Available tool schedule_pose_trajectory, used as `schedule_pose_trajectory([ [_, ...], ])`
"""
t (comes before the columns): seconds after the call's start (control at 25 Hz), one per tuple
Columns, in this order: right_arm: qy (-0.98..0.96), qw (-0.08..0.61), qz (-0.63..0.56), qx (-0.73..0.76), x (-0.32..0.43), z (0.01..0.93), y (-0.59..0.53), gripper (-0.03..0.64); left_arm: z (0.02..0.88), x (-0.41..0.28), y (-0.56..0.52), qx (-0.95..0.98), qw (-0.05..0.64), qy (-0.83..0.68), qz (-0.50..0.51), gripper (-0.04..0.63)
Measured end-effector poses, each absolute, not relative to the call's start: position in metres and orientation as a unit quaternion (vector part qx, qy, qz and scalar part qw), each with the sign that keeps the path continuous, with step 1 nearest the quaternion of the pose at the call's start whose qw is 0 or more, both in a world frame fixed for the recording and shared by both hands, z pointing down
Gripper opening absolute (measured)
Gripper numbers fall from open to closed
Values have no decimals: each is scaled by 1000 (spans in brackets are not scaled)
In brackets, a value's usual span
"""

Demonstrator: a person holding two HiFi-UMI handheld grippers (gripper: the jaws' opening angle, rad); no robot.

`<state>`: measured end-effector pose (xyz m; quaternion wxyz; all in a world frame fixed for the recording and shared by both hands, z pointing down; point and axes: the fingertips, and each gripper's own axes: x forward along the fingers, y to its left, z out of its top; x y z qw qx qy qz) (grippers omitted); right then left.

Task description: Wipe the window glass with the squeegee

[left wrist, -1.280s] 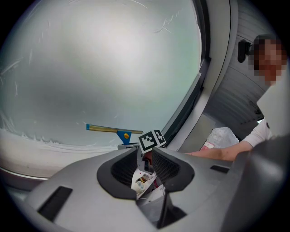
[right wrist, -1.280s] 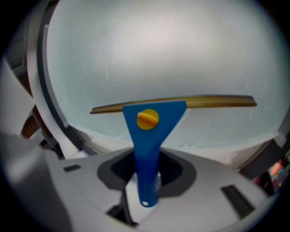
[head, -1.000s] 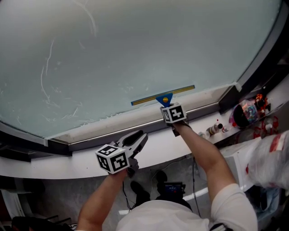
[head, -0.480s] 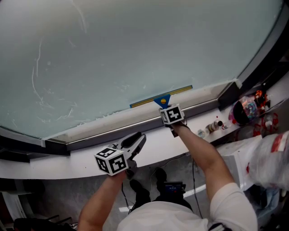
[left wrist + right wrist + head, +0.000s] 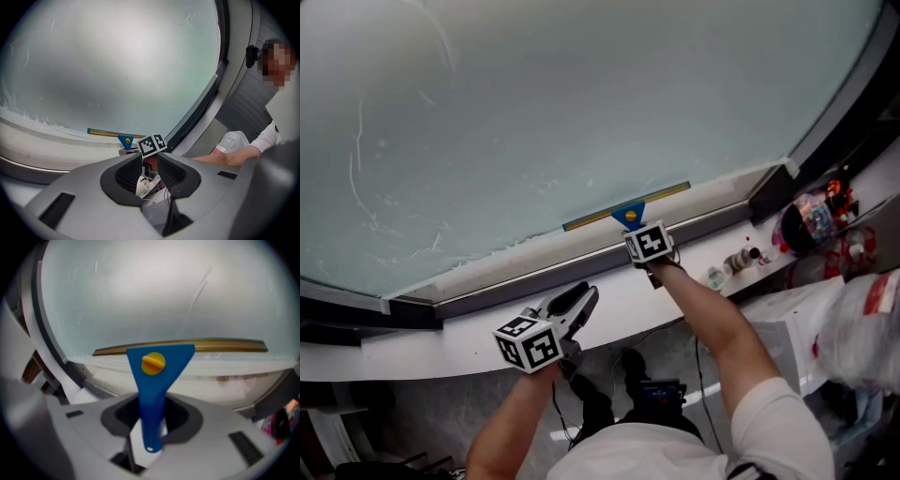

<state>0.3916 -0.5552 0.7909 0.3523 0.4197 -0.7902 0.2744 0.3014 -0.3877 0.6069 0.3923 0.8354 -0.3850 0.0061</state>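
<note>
Blue plastic squeegee (image 5: pixel 152 380): blade level on frosted window glass (image 5: pixel 581 103) above white sill (image 5: pixel 609 300); right gripper (image 5: pixel 151 420) clamps its handle; left gripper (image 5: pixel 150 171) jaws apart, empty.

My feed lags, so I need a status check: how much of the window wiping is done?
Done: the window glass above the squeegee looks mostly clear. In hand: the right gripper clamps the blue handle, blade near the bottom edge. Remaining: soapy streaks on the glass's left side; the left gripper is open, empty.
</note>
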Motion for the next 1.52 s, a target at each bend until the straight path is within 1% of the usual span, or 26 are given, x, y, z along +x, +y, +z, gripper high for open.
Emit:
schedule_pose_trajectory([
  [0.24,-790,355,281,413,390,810,-551,140,617,303,-385,831,400,-386,8,124],
  [0.68,-784,358,290,416,395,818,-541,140,627,310,-378,827,411,-384,4,124],
  [0.84,-778,375,286,415,404,827,-529,141,629,314,-374,825,414,-384,0,124],
  [1.12,-779,375,317,390,402,842,-490,140,634,321,-365,819,422,-388,-10,124],
  [1.52,-766,398,329,383,423,839,-443,140,635,310,-340,799,428,-422,-33,124],
])
